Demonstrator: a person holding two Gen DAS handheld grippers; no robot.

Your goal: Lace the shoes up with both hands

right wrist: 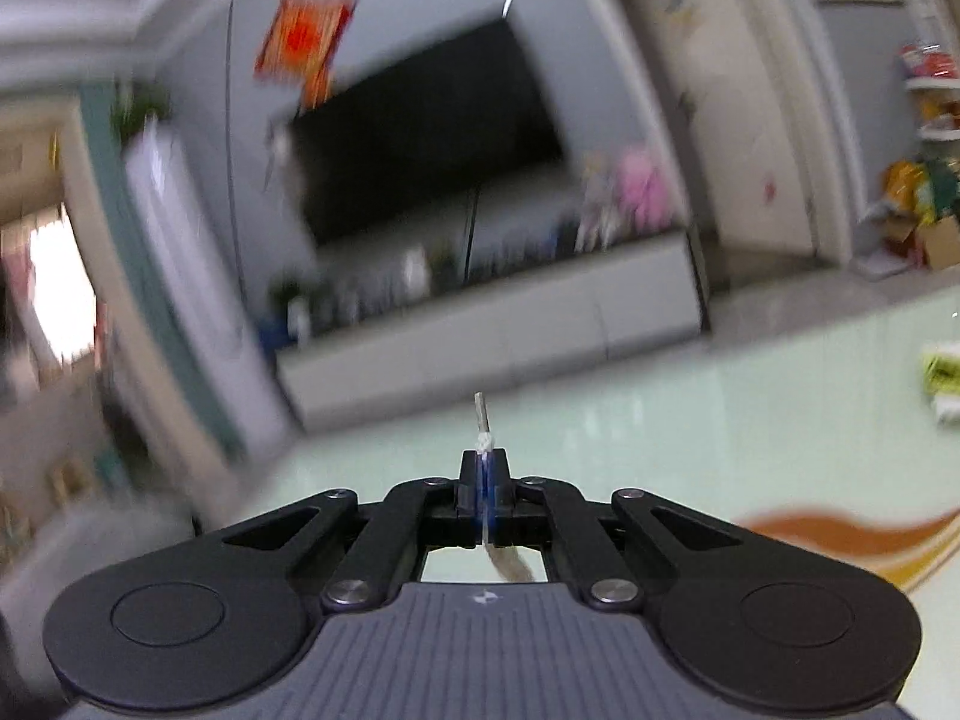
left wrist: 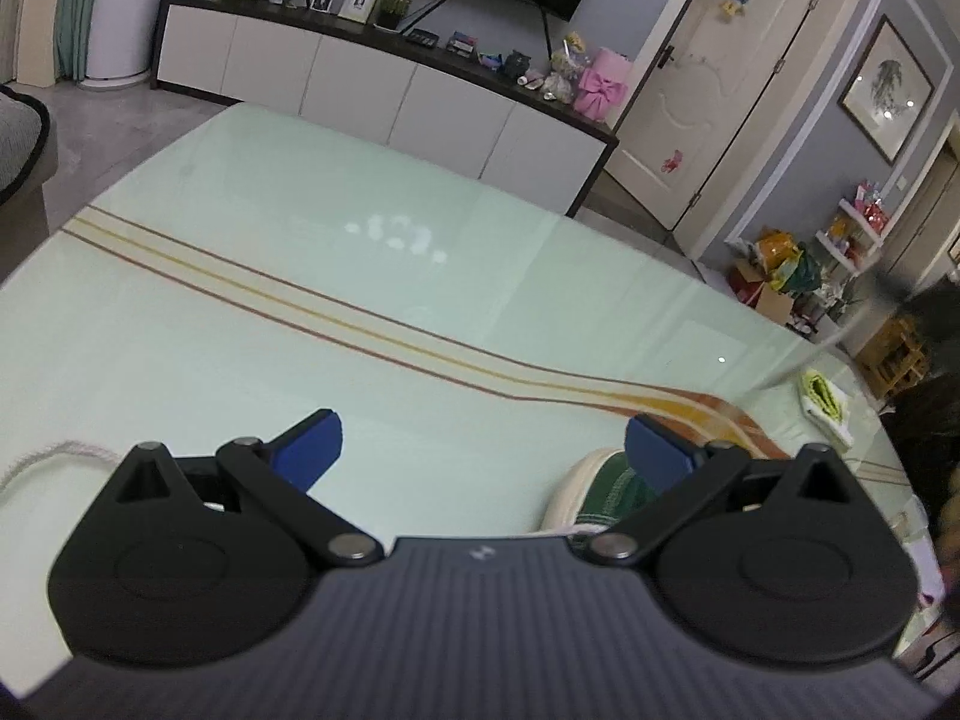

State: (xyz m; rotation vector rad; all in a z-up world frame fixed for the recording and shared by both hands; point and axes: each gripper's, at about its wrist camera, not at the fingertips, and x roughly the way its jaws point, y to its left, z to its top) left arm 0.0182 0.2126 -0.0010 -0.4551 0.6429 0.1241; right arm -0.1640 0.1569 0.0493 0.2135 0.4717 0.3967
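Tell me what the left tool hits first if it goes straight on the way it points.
Probably only the pale green glass table top: the open left tool aims across bare glass. The green shoe with a cream sole sits right of that line, though depth is unclear.

Both wrist views overlook the glass table (left wrist: 360,210).

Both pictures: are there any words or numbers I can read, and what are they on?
No readable words or numbers anywhere.
Left claw: only a tiny white logo on its body, no letters.
Right claw: the same tiny logo.
Red hanging on the wall: a mark on it, too blurred to read.
Photo frames on the cabinet: too small to tell.
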